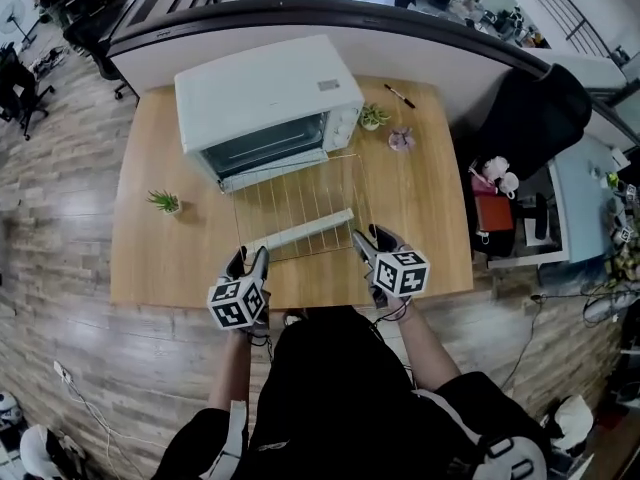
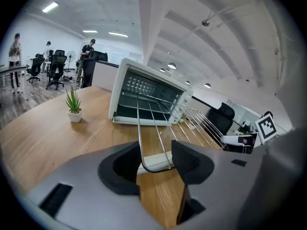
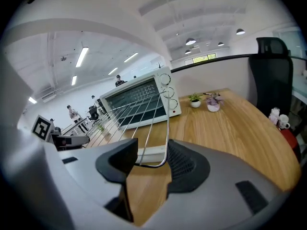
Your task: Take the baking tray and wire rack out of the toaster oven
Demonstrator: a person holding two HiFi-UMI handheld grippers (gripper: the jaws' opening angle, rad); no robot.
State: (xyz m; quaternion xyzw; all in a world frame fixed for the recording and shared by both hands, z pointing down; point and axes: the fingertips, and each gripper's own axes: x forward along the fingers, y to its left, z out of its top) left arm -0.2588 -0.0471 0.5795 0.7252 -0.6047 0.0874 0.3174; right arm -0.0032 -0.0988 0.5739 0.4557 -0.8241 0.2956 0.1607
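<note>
Evidently the rack step: left tongs (image 2: 156,159) and right tongs (image 3: 151,159) each clamp a near corner of the wire rack (image 1: 295,203), mid-frame before the toaster oven (image 1: 265,98). Next, lower it level onto the tabletop (image 1: 425,218); the pale bar (image 1: 300,232) beneath is possibly the baking tray.

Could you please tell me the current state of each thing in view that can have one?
Toaster oven: door open, folded down.
Wire rack: out of the oven, held at its two near corners.
Left gripper: closed on the rack's near left corner.
Right gripper: closed on the rack's near right corner.
White bar: lying under the rack.
</note>
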